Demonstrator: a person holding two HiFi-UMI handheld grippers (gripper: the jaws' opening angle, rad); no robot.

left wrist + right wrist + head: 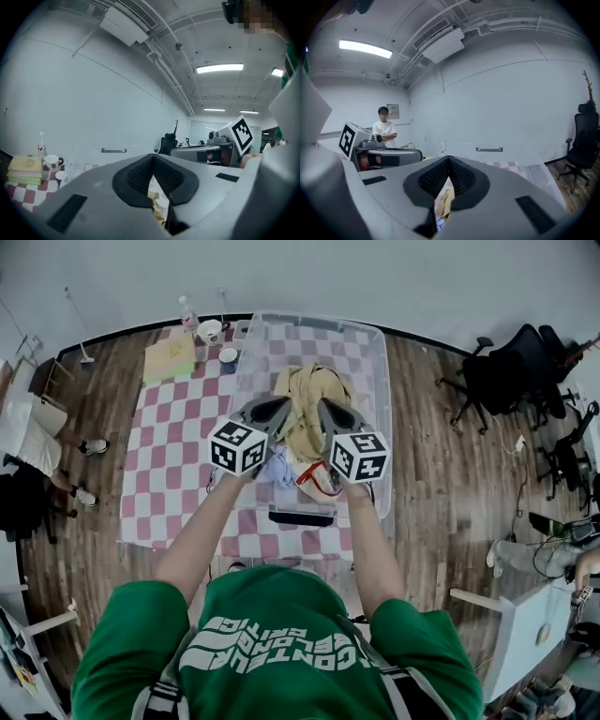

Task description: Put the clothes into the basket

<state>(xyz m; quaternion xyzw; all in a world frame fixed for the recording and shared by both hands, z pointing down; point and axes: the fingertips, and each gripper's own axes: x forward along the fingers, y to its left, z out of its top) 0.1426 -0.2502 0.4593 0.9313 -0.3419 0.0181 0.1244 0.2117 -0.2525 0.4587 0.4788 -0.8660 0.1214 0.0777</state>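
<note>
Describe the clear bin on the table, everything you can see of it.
The clear bin is a large rectangular tub of see-through plastic with rounded corners and no lid on it. It sits upright on the pink-and-white checked tablecloth, with a dark bar at its near end. Inside lies a heap of clothes: a tan garment, something pale blue and a white-and-red piece.

Bottom of frame: green short-sleeved T-shirt [281, 652] with white lettering. Mid-frame, grey left tongs [278, 405] and right tongs [324, 407], each bearing a black-and-white marker cube [237, 446].
</note>
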